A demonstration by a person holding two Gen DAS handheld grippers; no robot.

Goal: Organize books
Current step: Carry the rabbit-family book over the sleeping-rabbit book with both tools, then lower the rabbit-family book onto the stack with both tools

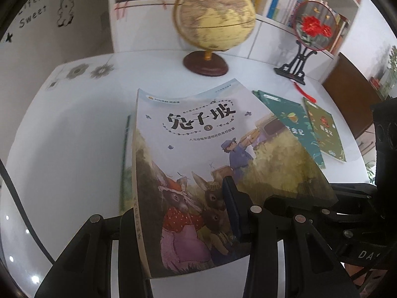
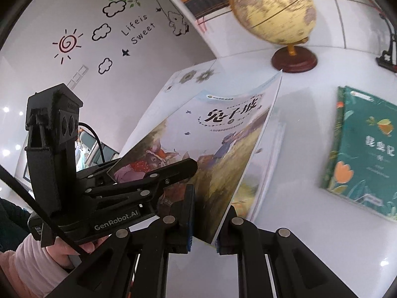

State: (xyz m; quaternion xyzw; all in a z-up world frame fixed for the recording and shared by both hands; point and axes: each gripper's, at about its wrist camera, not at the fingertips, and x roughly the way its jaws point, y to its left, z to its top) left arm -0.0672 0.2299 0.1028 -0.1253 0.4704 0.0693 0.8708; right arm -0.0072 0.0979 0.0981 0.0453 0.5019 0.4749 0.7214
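Note:
A pale-blue book with rabbits on its cover (image 1: 198,149) hangs tilted above the white table (image 1: 74,136). My left gripper (image 1: 178,203) is shut on its lower part, one finger on the cover and the other past the spine. The green edge of another book (image 1: 126,161) shows under it, apparently in the same grip. In the right wrist view my right gripper (image 2: 206,211) is shut on the near edge of the same rabbit book (image 2: 211,144). A finger of the left gripper (image 2: 173,171) rests on the cover there. A teal book (image 2: 367,149) lies flat on the table.
A globe (image 1: 215,17) on a dark round base stands at the back of the table. A round fan ornament with red flowers (image 1: 314,24) stands on a black stand to its right. A teal book (image 1: 290,121) and an olive-green book (image 1: 325,129) lie side by side. Bookshelves line the back.

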